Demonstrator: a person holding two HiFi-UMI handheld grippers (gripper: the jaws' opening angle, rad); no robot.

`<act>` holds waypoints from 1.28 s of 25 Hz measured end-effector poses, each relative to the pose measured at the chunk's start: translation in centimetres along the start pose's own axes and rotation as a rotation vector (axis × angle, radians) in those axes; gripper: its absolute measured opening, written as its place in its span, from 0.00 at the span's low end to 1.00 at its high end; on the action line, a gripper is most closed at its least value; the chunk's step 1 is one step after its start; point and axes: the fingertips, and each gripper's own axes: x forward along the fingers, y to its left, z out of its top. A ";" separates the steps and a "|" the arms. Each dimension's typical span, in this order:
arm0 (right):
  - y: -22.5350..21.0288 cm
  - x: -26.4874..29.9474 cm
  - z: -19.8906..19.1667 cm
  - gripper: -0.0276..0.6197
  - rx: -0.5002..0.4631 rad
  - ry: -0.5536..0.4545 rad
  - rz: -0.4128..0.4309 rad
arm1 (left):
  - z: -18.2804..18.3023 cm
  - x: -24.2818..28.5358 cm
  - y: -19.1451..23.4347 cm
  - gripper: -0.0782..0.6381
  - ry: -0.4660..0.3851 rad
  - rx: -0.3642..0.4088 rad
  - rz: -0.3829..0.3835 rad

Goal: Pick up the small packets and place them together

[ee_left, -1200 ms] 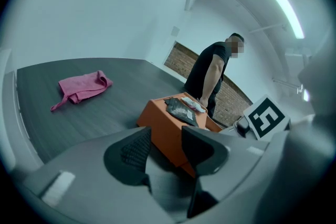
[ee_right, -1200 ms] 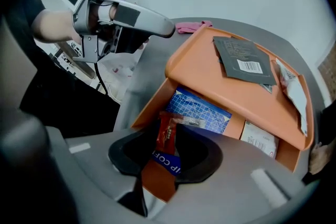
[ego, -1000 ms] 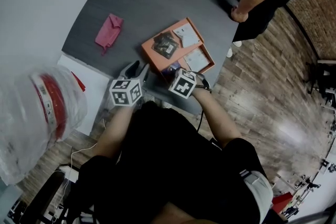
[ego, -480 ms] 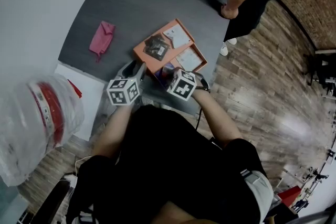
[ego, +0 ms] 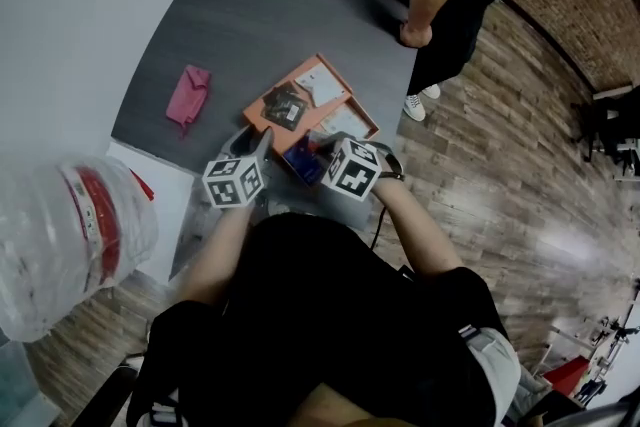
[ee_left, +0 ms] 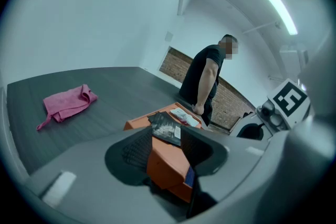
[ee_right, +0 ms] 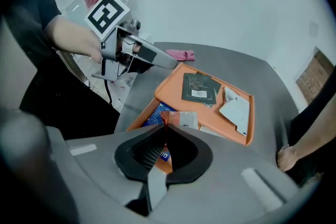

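In the head view I see the orange tray of small packets near me on the counter; in the left gripper view the left gripper has its fingers wide but closing, with the tray corner between them ungripped; in the right gripper view the right gripper has just pinched its fingers shut on one packet, so I can lift.

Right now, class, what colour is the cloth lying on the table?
Pink; the cloth shows best in the left gripper view.

Noted: just beyond the right tongs, whose ribbed matt black pads pinch a thin packet of shiny foil, a smooth matt orange tray holds a glossy dark packet and white paper packets, with a soft pink cloth farther off on the matt grey, faintly grained table.
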 end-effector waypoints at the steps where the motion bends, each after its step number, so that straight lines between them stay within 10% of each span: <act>1: -0.4 -0.4 0.2 0.06 -0.003 -0.007 -0.012 | 0.3 0.1 -0.1 0.34 -0.006 0.004 -0.001; 32: -8.0 3.3 8.5 0.09 -0.153 -0.055 -0.209 | 2.6 -1.6 2.9 0.33 -0.058 -0.001 0.073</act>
